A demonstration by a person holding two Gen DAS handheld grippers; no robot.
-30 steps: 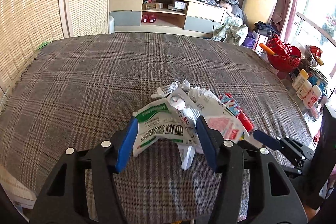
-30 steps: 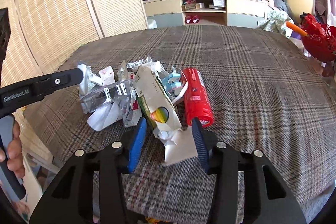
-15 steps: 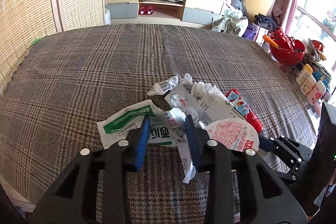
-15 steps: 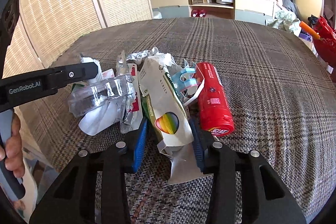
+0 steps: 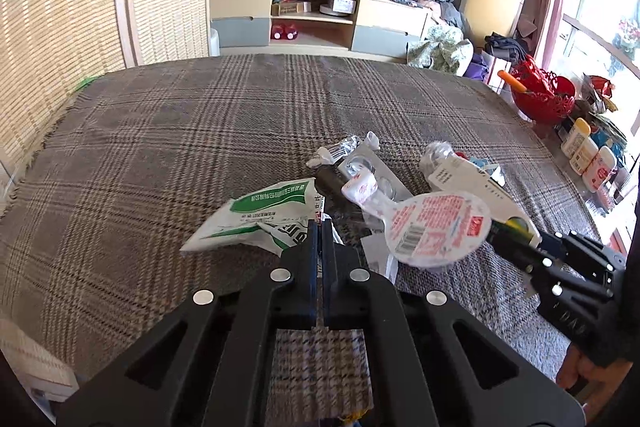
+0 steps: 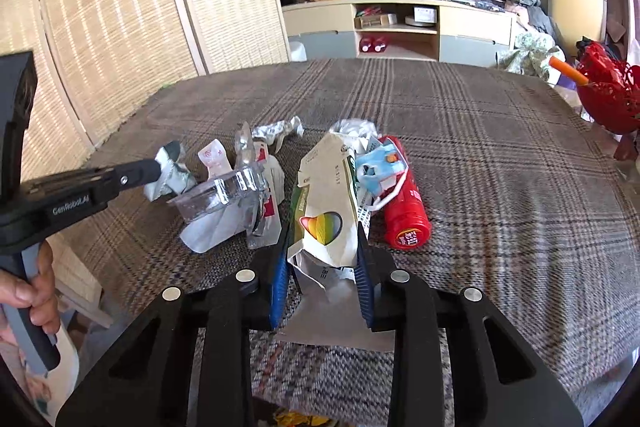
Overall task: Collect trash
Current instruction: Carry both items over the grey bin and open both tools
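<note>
A pile of trash lies on the plaid-covered table [image 5: 200, 131]. My left gripper [image 5: 319, 227] is shut on the edge of a green and white plastic wrapper [image 5: 260, 215] and holds it a little off the cloth. A round red-printed foil lid [image 5: 436, 227] and a clear plastic tray [image 6: 224, 195] are in the pile beside it. My right gripper [image 6: 322, 247] is shut on a flattened cream carton with a rainbow mark [image 6: 326, 203]. A red cylindrical can [image 6: 404, 199] lies just right of the carton, with a blue and white wrapper [image 6: 376, 167] on it.
A crumpled silver foil wrapper [image 5: 336, 153] lies behind the pile. A red basket [image 5: 540, 95] and several small bottles [image 5: 588, 155] stand off the table's right side. Woven screens [image 6: 120, 7] stand to the left. A TV cabinet [image 5: 320, 23] is beyond the far edge.
Both grippers have closed from open: the left onto the green and white wrapper, the right onto the cream carton. The left gripper has lifted the wrapper slightly.
</note>
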